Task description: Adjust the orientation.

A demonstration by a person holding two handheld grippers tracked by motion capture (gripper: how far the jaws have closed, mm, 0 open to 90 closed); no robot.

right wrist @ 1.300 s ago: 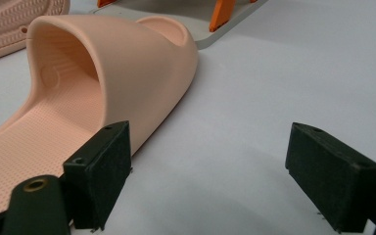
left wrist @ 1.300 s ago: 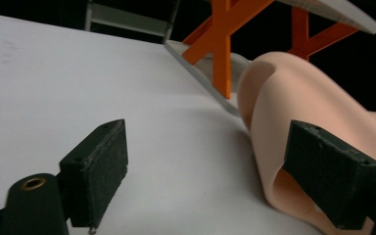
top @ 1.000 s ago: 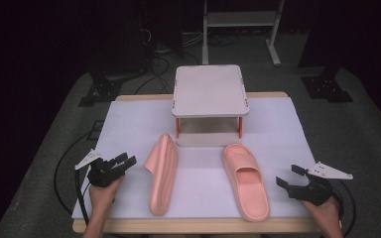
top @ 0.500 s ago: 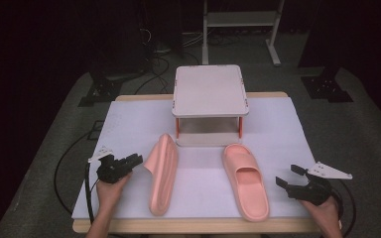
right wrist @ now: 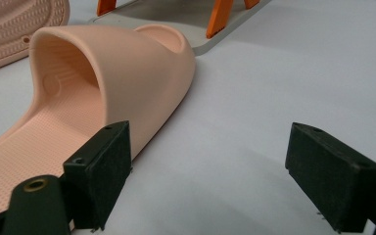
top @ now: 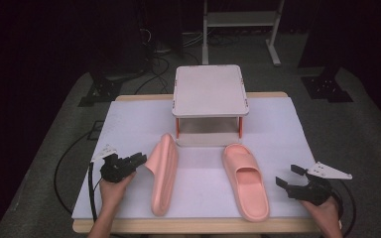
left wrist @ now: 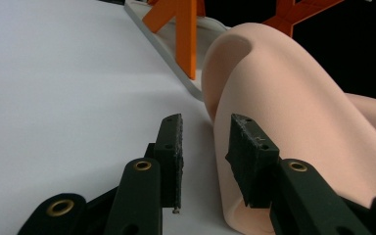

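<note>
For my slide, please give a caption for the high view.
Two grippers flank pink slippers: left slipper on its side, right slipper flat.

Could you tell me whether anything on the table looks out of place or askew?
Yes: the left slipper stands tipped on its side edge near the left gripper, whose jaws have just been closing beside it, while the right slipper lies flat, sole down. Otherwise the small shelf stands square and nothing looks damaged.
</note>
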